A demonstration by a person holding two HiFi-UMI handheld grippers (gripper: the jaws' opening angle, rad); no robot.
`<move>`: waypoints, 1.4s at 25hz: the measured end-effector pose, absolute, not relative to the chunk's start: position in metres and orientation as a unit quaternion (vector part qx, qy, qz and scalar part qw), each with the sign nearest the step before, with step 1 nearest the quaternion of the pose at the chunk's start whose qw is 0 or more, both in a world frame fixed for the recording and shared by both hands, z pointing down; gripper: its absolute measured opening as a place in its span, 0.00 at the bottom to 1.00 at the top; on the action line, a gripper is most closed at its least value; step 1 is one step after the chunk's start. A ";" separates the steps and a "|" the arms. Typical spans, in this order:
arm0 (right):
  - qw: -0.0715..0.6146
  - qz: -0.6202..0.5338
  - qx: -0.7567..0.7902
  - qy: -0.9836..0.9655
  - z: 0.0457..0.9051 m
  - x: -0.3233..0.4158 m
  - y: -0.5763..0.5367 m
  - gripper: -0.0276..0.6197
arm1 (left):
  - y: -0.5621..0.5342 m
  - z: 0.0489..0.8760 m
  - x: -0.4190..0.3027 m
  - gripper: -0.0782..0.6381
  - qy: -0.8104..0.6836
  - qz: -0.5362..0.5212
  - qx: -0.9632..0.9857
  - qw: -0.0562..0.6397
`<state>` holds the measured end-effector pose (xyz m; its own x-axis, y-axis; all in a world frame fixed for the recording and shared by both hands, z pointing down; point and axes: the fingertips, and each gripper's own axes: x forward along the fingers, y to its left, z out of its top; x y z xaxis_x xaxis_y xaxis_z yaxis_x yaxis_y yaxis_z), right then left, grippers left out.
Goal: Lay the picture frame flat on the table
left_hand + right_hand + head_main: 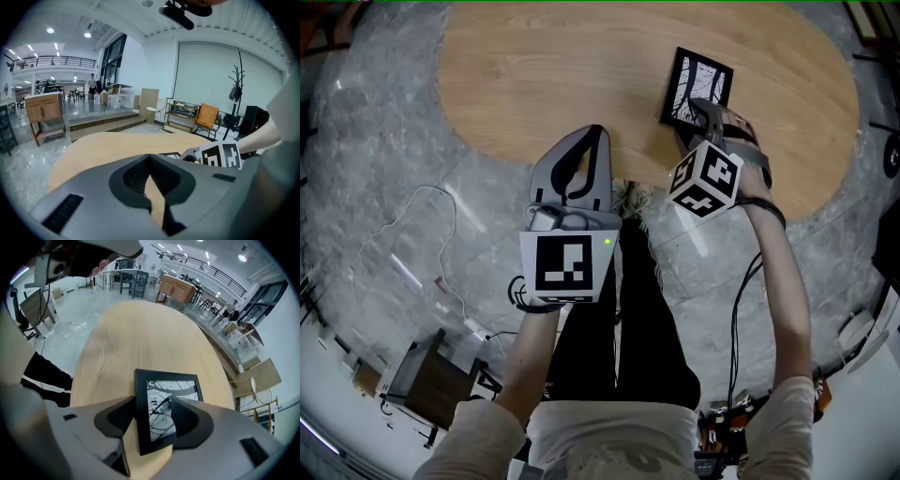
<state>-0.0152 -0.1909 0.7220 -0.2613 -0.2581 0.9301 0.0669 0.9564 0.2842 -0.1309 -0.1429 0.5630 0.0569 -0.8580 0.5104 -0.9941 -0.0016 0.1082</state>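
Note:
The black picture frame (697, 86) with a black-and-white print lies flat on the oval wooden table (553, 75), near its right front edge. My right gripper (701, 107) reaches over the frame's near end. In the right gripper view the frame (159, 397) sits between the wide-apart jaws of that gripper (152, 404), one jaw beside its left edge, the other over its glass; the pads do not clamp it. My left gripper (598, 133) hovers at the table's front edge, left of the frame, jaw tips together and nothing in them (150, 157).
The table's front edge (581, 164) runs just under both grippers, with the person's legs (619, 309) below it. A white cable (422, 202) and a dark wooden box (427, 380) lie on the marble floor at the left. Chairs and shelves (187, 115) stand far behind the table.

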 end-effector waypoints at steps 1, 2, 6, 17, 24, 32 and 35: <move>0.606 -0.132 0.056 -0.782 0.723 -0.015 -0.191 0.41 | -0.143 0.563 -0.132 0.12 -0.670 0.152 0.691 0.226; 0.608 -0.130 0.052 -0.782 0.723 -0.015 -0.190 0.41 | -0.143 0.563 -0.133 0.12 -0.671 0.151 0.689 0.227; 0.615 -0.110 0.037 -0.780 0.726 -0.012 -0.187 0.41 | -0.141 0.564 -0.137 0.12 -0.675 0.151 0.684 0.229; 0.622 -0.087 0.020 -0.778 0.732 -0.009 -0.178 0.41 | -0.139 0.566 -0.136 0.12 -0.675 0.153 0.684 0.230; 0.622 -0.089 0.015 -0.778 0.731 -0.009 -0.180 0.41 | -0.143 0.561 -0.135 0.12 -0.676 0.151 0.685 0.225; 0.600 -0.104 0.062 -0.791 0.703 -0.016 -0.192 0.36 | -0.142 0.551 -0.135 0.12 -0.669 0.159 0.691 0.221; 0.569 -0.128 0.130 -0.802 0.660 -0.021 -0.212 0.11 | -0.150 0.526 -0.131 0.12 -0.668 0.151 0.699 0.205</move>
